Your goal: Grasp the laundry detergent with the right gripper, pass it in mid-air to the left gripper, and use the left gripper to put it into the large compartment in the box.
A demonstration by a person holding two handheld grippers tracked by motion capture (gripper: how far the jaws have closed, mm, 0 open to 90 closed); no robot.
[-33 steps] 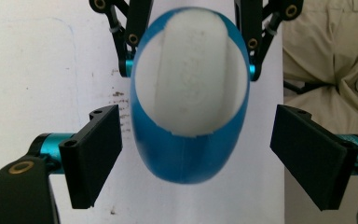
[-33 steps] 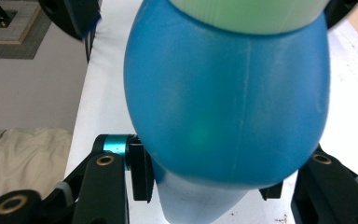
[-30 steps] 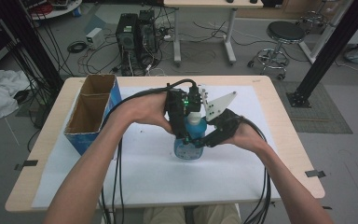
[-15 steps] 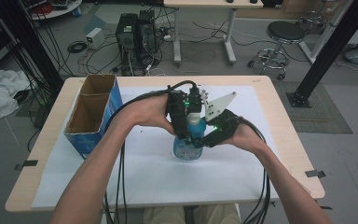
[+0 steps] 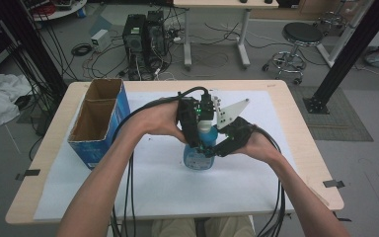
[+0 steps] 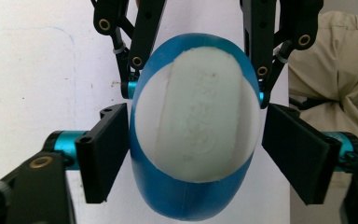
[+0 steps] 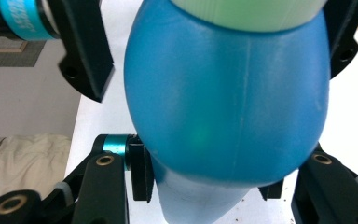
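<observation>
Bottle (image 5: 200, 157) of blue plastic stands upright near the middle of the table (image 5: 296, 128), on the white sheet (image 5: 143, 182) that covers most of the tabletop, a little nearer the person's edge than the far one. Its white cap (image 6: 193, 116) faces the left gripper view head-on, with faint raised lettering too soft to read.

From above, the left gripper (image 5: 197, 129) comes down over the bottle's top. Its jaws have just been closing with the cap end between them; in the left gripper view the left pad (image 6: 103, 151) seems to touch the bottle's side, while the right pad (image 6: 298, 151) stands just clear of it, so the grasp looks not yet made.

Lower down, the right gripper (image 5: 222, 147) is clamped on the bottle's body from the person's right. The right gripper view shows its dark pads (image 7: 140, 172) pressed against the narrowing blue wall, and the other gripper's black jaws flank the bottle's top above.

Both forearms rise from the near edge and meet at the bottle. Well apart, along the left edge, stands an open cardboard box (image 5: 98, 123) with blue sides and two compartments.
</observation>
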